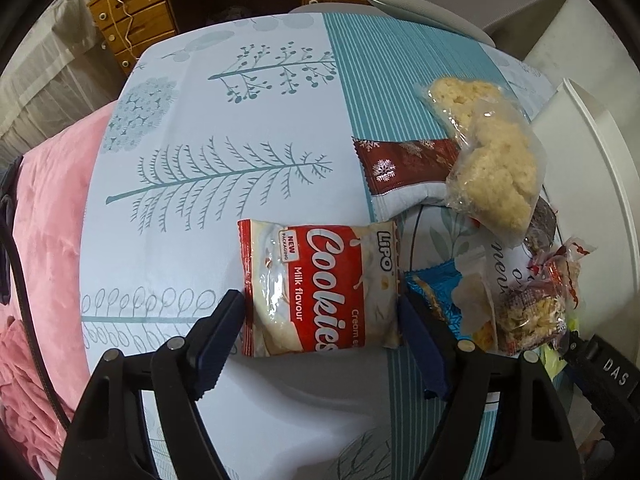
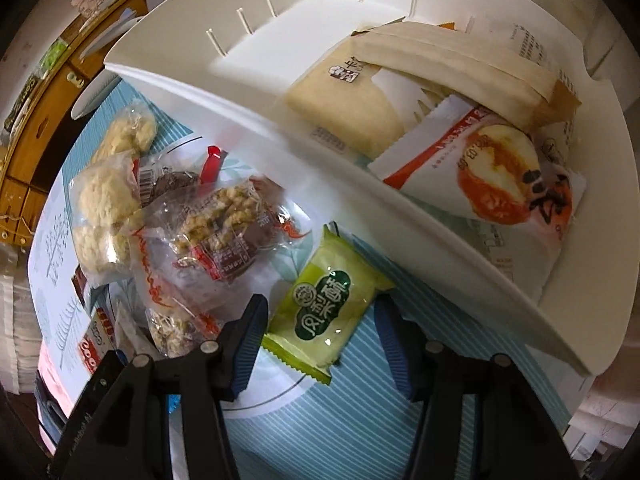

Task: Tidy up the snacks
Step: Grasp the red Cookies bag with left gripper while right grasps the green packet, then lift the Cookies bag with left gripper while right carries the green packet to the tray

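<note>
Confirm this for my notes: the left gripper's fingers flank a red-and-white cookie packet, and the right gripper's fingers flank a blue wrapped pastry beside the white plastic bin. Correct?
Not quite. In the right wrist view, the wrapped pastry between the right gripper fingers is green, not blue. It does lie beside the white plastic bin. The left gripper does flank the red-and-white cookie packet.

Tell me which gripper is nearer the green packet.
Right. The right gripper straddles the green packet; the left gripper straddles the cookies bag across the pile.
</note>
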`<control>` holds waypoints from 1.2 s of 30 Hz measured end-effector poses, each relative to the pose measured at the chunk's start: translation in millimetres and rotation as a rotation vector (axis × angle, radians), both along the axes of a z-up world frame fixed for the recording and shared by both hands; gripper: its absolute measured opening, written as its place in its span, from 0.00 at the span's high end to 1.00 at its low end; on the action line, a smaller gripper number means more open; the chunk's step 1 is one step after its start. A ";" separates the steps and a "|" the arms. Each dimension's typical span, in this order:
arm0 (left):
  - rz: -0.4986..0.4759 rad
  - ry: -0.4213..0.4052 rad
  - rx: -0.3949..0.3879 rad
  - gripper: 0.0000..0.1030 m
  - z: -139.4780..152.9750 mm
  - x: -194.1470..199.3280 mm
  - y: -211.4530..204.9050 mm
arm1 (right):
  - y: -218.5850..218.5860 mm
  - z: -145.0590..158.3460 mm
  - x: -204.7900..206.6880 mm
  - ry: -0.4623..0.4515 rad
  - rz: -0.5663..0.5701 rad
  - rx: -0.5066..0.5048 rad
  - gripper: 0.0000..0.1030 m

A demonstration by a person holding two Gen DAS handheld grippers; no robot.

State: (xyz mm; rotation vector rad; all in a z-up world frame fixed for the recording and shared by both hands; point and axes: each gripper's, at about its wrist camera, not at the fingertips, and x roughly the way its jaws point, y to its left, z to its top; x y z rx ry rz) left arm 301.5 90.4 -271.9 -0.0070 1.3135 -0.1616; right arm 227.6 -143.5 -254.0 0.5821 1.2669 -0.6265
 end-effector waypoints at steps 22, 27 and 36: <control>0.104 0.019 -0.013 0.51 2.6 -37.6 23.6 | 30.8 -9.7 -34.4 0.048 0.201 0.104 0.60; 0.117 0.053 -0.007 0.51 5.2 -60.8 27.1 | 51.6 -11.6 -55.6 0.047 0.262 0.136 0.60; 0.113 0.084 -0.012 0.51 28.1 -105.3 22.5 | 93.0 10.7 -77.5 -0.050 0.489 0.154 0.60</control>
